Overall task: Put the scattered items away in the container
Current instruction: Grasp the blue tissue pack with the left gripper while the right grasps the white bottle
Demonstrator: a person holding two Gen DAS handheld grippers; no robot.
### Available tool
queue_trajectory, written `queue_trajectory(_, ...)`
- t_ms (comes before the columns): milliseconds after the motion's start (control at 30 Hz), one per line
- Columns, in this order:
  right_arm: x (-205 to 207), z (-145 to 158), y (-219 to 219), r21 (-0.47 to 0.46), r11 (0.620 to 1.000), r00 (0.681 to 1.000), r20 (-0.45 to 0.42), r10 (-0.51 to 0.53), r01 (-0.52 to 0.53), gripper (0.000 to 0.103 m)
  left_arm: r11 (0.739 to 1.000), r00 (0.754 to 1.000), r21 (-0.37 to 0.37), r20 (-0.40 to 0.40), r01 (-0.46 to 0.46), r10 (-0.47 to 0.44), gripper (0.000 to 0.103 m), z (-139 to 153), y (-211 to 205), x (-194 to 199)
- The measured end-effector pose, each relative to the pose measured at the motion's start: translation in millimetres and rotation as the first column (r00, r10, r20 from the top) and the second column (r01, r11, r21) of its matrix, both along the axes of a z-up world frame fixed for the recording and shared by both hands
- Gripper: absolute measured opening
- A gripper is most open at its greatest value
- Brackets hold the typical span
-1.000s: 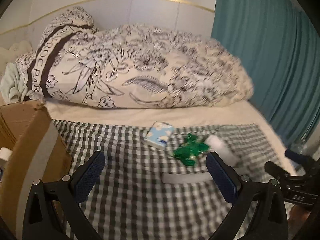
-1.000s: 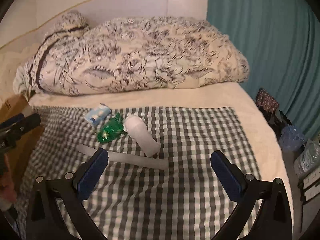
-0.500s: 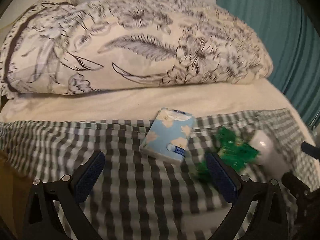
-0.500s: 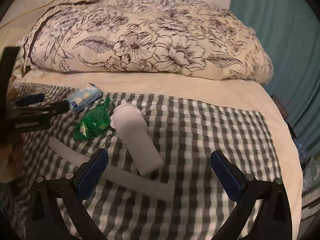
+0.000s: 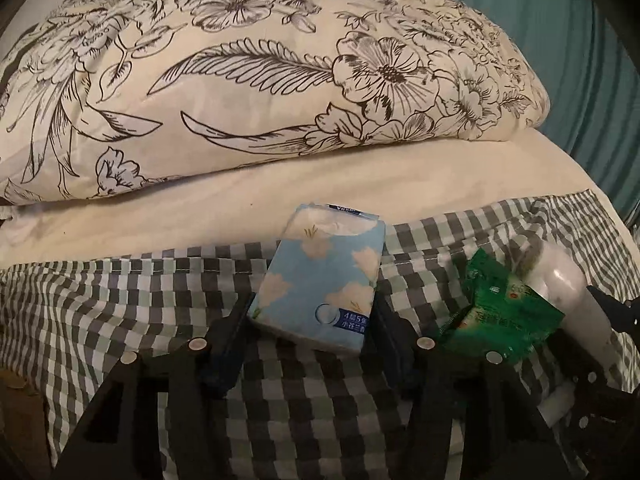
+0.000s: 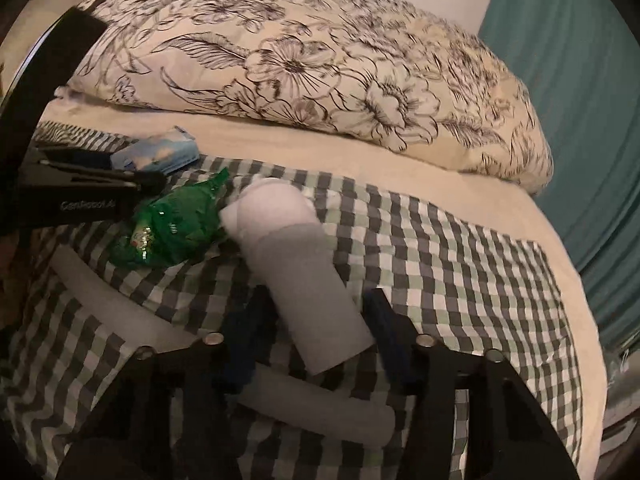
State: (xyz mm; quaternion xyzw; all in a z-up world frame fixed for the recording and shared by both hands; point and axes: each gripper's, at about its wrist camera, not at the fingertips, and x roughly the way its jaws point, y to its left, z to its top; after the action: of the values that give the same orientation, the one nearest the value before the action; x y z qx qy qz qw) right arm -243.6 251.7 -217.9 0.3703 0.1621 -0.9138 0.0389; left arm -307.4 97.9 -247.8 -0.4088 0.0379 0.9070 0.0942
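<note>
Both of your grippers have dropped low and closed in since a second ago, when their jaws were spread wide above the cloth. Your left gripper [image 5: 310, 330] now brackets the near end of a light blue tissue pack [image 5: 320, 276], its fingers pressed close on either side; they look clenched on the pack, which still lies on the checked cloth [image 5: 120, 300]. Your right gripper [image 6: 316, 334] straddles the near end of a white and grey cylinder [image 6: 296, 268] lying on its side, jaws drawn in against it; the grip looks made.

You seem to be at the grasping step for two items at once. Next, lift each one clear and carry it to the container, which neither view shows now.

A crumpled green wrapper [image 6: 172, 228] touches the cylinder's far end and lies just beside the tissue pack, so it may drag along. A pale flat strip [image 6: 120, 304] runs under the cylinder on the cloth. Behind everything, a large floral duvet [image 5: 260, 72] is heaped, and a teal curtain [image 6: 580, 80] hangs to your right.
</note>
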Motion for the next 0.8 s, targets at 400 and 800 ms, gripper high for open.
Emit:
queue_trajectory(400, 21.4, 22.4, 1.3, -0.064, 0.998, 1.0, -0.003, 0.001, -0.001, 0.033, 0.998, 0.998, 0.049, -0.028, -0.047, 0.048, 0.055, 36.8, -12.5, 38.0)
queue_trajectory(800, 125.7, 52.6, 19.7, -0.278, 0.955, 0.994, -0.016, -0.108, 0.099, 0.032, 0.988, 0.992, 0.117, -0.062, -0.106, 0.113, 0.056, 84.9, -42.1, 145.3)
